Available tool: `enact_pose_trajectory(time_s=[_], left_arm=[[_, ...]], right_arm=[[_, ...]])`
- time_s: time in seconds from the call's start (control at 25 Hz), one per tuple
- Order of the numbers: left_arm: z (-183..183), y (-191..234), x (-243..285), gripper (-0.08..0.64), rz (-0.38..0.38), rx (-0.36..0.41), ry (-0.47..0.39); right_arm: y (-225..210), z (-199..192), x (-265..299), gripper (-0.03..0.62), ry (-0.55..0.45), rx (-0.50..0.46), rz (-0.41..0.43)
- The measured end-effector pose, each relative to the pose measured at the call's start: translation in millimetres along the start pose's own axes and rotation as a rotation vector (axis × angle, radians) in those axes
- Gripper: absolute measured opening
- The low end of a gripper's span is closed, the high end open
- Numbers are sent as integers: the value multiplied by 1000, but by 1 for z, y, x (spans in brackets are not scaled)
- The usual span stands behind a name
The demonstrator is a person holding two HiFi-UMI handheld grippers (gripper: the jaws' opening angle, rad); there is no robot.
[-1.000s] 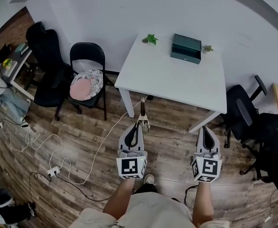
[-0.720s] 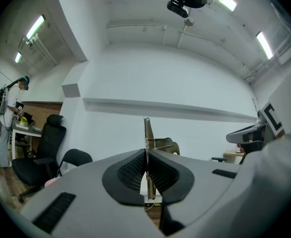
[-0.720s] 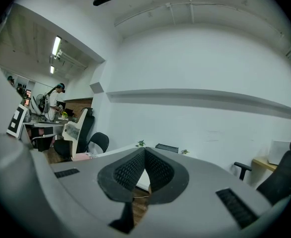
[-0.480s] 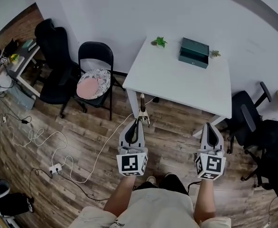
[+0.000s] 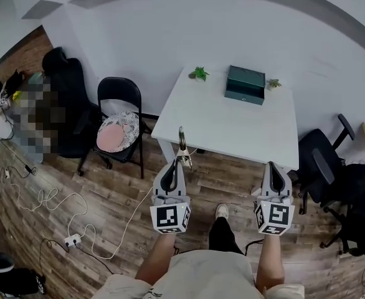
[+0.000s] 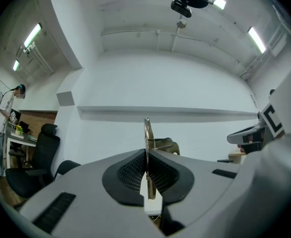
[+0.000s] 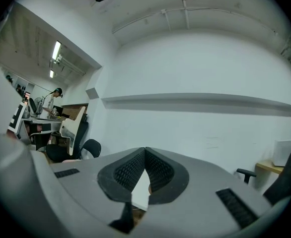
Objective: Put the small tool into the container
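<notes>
My left gripper (image 5: 177, 165) is shut on a small metal tool (image 5: 183, 148), a thin clip-like piece that sticks forward past the jaw tips toward the near edge of the white table (image 5: 226, 124). In the left gripper view the tool (image 6: 147, 133) stands upright, pinched between the black pads (image 6: 130, 171). My right gripper (image 5: 274, 169) is shut with nothing in it, level with the table's front right corner; its pads (image 7: 158, 170) meet at the tip. A dark green box (image 5: 245, 84), the container, sits at the table's far edge with its lid down.
Two small potted plants (image 5: 199, 74) flank the box. A black folding chair with a pink cushion (image 5: 116, 129) stands left of the table, office chairs (image 5: 322, 161) to the right. A white cable and power strip (image 5: 70, 238) lie on the wood floor.
Both grippers have moved forward toward the table, and the table's front edge now lies just ahead of the tool. The jaws have stayed as they were.
</notes>
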State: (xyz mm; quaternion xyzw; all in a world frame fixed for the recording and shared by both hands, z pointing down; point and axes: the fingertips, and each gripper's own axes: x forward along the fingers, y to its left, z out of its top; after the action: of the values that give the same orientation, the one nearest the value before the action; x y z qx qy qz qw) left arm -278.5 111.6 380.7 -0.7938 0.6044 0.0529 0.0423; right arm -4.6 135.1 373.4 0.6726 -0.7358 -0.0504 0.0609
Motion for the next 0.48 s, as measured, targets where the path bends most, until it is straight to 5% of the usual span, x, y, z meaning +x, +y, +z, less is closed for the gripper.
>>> enact_pose_trajectory(time_s=[0.48], left_arm=[[6, -41, 100, 8, -49, 68, -9]], right_arm=[[-69, -9, 73, 15, 13, 68, -27]])
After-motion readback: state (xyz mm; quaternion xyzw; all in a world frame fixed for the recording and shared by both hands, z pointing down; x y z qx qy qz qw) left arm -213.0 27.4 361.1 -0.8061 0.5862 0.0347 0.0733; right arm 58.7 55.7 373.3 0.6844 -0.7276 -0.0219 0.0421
